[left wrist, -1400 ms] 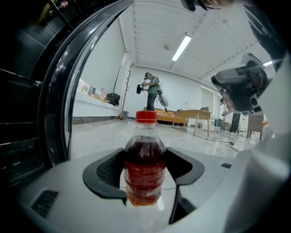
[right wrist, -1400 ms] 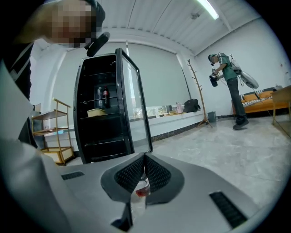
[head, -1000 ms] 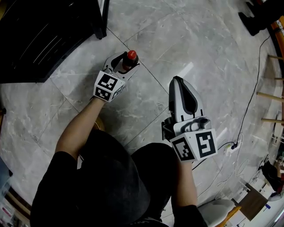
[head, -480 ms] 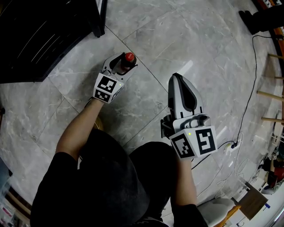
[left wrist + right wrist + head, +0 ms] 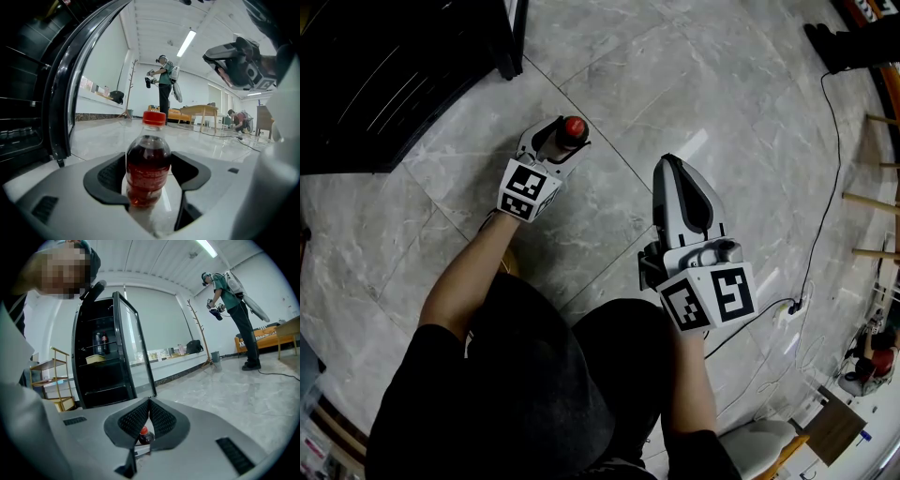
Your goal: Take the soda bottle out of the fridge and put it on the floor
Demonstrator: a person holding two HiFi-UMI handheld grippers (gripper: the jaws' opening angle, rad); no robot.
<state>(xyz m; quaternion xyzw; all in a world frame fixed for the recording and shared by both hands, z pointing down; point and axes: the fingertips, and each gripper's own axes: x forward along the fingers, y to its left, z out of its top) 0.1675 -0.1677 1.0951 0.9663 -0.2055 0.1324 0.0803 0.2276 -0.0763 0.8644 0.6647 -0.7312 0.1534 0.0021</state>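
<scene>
Head view: soda bottle out of the fridge, gripped low over the tiles

Grey marble-look tiled floor [image 5: 722, 94] fills the scene. It is the goal surface, which is likely why the person in black leans over it with both arms stretched forward. At far left stands the tall black fridge [image 5: 384, 66]. The right gripper view shows its glass door [image 5: 136, 352] swung open, and its dark shelves are well apart from where the bottle is now.

The right tongs [image 5: 669, 163], white and grey with a marker cube, sit at the near right with their ribbed black pads pressed together on nothing. They appear parked aside to leave the left side free. The left tongs [image 5: 565, 134] reach out further left, toward the fridge corner. They clasp the small clear plastic soda bottle [image 5: 147, 164] of dark red-brown drink at its belly, with a black pad touching each side. The grip is around the widest part and the bottle is upright, red cap [image 5: 154, 117] on top, so it should stand by itself once let go. No view settles whether its base already touches the floor, though it is at least very low. In my judgement only setting it down, opening the tongs and drawing back remain.
</scene>
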